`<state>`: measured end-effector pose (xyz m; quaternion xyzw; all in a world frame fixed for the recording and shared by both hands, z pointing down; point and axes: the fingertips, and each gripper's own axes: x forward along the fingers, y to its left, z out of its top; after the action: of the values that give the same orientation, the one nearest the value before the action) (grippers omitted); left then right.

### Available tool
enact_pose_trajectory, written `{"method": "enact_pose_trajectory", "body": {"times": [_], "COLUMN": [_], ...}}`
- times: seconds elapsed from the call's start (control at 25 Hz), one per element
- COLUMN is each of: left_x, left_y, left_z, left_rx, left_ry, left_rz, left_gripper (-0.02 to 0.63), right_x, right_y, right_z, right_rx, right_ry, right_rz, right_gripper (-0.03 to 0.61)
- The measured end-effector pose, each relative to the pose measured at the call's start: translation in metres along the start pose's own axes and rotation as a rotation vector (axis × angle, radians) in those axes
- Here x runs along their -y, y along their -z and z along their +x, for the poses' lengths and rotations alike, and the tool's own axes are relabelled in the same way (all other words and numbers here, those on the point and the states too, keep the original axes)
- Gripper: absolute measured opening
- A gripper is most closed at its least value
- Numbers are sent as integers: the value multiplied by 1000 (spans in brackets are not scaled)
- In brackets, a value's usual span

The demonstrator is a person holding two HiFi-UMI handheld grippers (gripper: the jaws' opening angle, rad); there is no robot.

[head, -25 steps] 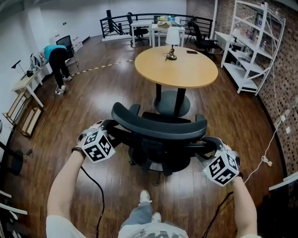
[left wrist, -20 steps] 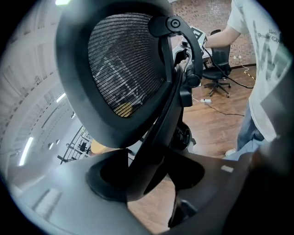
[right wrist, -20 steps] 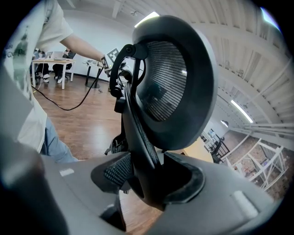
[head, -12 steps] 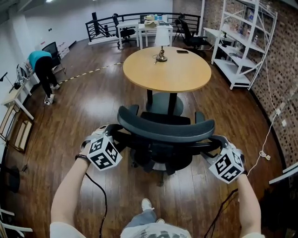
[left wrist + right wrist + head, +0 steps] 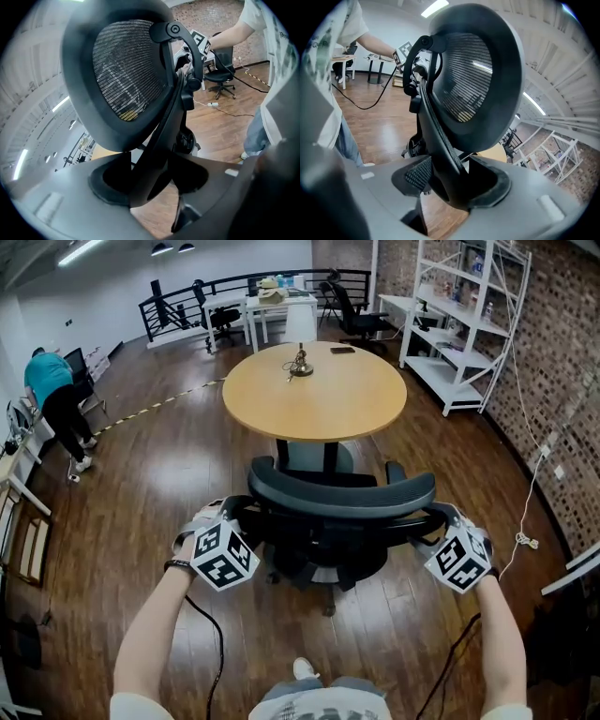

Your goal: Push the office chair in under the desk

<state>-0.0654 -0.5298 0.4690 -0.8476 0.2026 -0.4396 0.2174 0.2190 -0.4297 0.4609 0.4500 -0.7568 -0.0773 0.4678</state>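
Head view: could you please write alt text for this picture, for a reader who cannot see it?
A person holds the back frame of a black office chair between the jaws of the left gripper and right gripper, facing a round wooden table on a dark wood floor. The right jaws have just been opening, with the frame between them.

Dark wood floor (image 5: 169, 474) beneath office chair (image 5: 337, 498) and lamp-topped (image 5: 300, 338) round table (image 5: 328, 399)

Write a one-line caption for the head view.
Black office chair faces a round wooden table bearing a small lamp.
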Motion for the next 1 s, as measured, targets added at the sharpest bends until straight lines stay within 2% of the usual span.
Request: {"method": "enact_pose_trajectory", "body": {"times": [0.28,1.0], "left_x": [-29,-85], "left_y": [-2,-27], "left_z": [30,104], "left_rx": [5,-20], "left_ry": [12,2], "left_rz": [2,-25], "left_gripper": [267,268], "right_x": [26,106], "right_y": [0,17], "right_z": [28,85], "right_rx": [-16,12], "right_ry": [18,24], "right_rz": [22,-7], "right_gripper": [247,247]}}
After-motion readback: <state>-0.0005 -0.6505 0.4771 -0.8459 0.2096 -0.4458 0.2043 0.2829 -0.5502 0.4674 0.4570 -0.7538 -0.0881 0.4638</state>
